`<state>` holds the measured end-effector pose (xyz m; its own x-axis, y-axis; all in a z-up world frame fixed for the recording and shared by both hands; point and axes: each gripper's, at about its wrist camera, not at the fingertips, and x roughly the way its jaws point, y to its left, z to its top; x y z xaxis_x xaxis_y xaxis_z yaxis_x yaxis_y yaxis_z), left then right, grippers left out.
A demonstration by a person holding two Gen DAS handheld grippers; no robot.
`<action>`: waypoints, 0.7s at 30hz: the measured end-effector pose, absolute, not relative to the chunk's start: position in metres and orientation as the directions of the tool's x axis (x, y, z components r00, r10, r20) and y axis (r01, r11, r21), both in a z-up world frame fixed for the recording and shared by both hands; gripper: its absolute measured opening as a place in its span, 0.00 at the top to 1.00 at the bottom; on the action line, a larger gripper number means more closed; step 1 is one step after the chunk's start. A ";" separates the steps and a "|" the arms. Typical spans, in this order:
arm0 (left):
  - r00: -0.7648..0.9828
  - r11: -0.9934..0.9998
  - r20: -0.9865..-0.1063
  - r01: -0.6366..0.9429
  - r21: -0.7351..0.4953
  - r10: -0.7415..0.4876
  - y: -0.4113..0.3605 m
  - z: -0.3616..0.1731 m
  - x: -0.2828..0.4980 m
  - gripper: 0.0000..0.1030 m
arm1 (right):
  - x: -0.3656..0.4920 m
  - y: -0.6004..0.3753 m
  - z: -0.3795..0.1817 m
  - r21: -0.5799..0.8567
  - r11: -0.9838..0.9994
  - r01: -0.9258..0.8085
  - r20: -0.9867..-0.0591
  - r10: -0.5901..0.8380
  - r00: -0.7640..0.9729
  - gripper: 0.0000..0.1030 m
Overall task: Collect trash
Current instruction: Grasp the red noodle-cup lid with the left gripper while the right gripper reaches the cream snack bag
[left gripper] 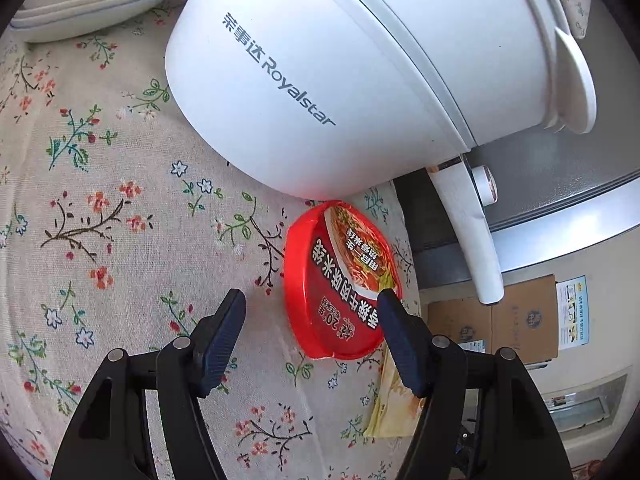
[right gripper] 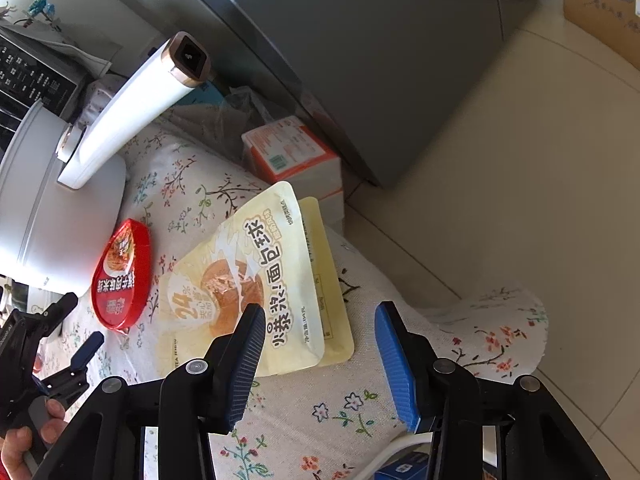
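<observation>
- Left gripper (left gripper: 312,300): you are holding it angled down over the flowered tablecloth (left gripper: 120,220), jaws standing apart and gripping nothing. Its right finger is overlapping the near rim of the red lid (left gripper: 340,280) in the left wrist view; whether it is touching, you cannot tell.
- Your hand (right gripper: 24,436): showing at the lower left edge of the right wrist view, wrapped around the left gripper's handle.
- Right gripper (right gripper: 320,316): you are pointing it steeply down at the table's corner, jaws parted and empty, the yellow pouch (right gripper: 240,272) lying just ahead of the left finger.
- Red lid: round, shallow, printed with noodles and Chinese lettering; lying flat on the cloth just beside the base of the white cooker (left gripper: 320,80).
- Yellow pouch: flat, pale yellow, picturing a bread roll; resting beside the lid near the table edge, with a second paler packet (right gripper: 328,280) sticking out beneath it.
- White cooker: standing on the cloth, its long handle (right gripper: 132,108) jutting out past the table edge.
- Stacked bowls (left gripper: 100,4): sitting at the far side of the cloth.
- Orange-and-white box (right gripper: 292,152): sitting beyond the pouch, against the grey cabinet (right gripper: 380,60).
</observation>
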<state>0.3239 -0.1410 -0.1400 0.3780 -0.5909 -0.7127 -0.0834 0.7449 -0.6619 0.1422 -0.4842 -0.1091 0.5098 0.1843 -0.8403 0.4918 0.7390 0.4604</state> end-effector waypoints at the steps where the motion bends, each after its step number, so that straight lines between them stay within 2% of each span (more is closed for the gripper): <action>1: 0.379 0.751 -0.716 -0.077 -0.655 -0.586 -0.142 -0.142 0.325 0.32 | 0.142 -0.484 -0.110 0.455 0.744 0.489 -0.842 0.182 0.507 0.51; 14: 0.379 0.729 -0.685 -0.037 -0.683 -0.623 -0.165 -0.144 0.324 0.32 | 0.146 -0.478 -0.113 0.441 0.758 0.481 -0.850 0.180 0.495 0.51; 21: 0.387 0.783 -0.717 0.020 -0.622 -0.580 -0.181 -0.140 0.326 0.32 | 0.148 -0.474 -0.114 0.424 0.773 0.472 -0.853 0.165 0.495 0.51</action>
